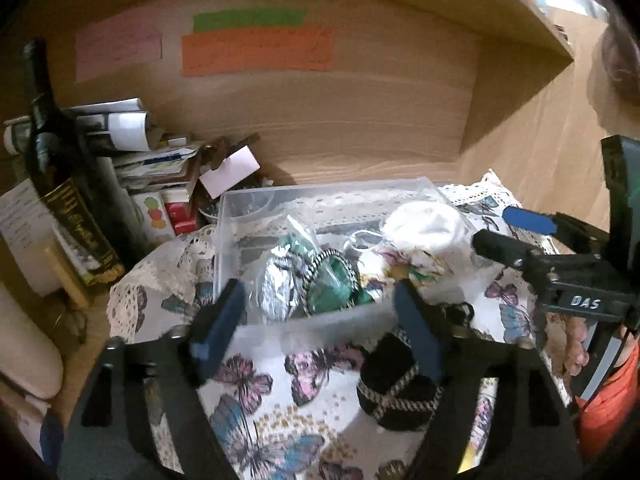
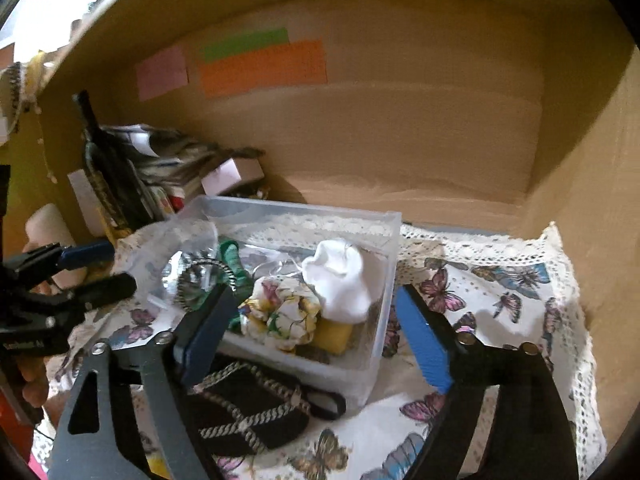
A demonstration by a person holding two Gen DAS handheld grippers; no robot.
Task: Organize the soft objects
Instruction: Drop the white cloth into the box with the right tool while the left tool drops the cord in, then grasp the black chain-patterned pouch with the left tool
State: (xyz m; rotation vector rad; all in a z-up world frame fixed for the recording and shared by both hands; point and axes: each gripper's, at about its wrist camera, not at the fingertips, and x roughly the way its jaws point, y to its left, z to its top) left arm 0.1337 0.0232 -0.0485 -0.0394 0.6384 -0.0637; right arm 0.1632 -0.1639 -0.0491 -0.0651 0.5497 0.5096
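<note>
Several soft items sit in a clear bin [image 2: 384, 240] on a butterfly cloth [image 2: 500, 292]: white sock bundle [image 2: 340, 280], floral pouch [image 2: 284, 312] touching it, a yellow piece [image 2: 334, 334] under the sock, green pouch [image 1: 332, 292] with striped cord, and a crinkled plastic bag [image 1: 276, 288] at the bin's left side. Black pouch [image 2: 248, 412] with zigzag cord lies outside, on the cloth, against the bin's near wall.

Left gripper [image 1: 320, 332]: jaws wide, nothing held, just before the bin's near wall; black pouch sits below, by its right finger. Right gripper [image 2: 316, 344]: jaws wide, empty, spanning the bin's near right corner.

Dark bottle [image 1: 60, 184] and stacked papers [image 1: 148, 152] stand left of the bin. Coloured notes [image 2: 260, 64] are stuck on the wooden back panel.
</note>
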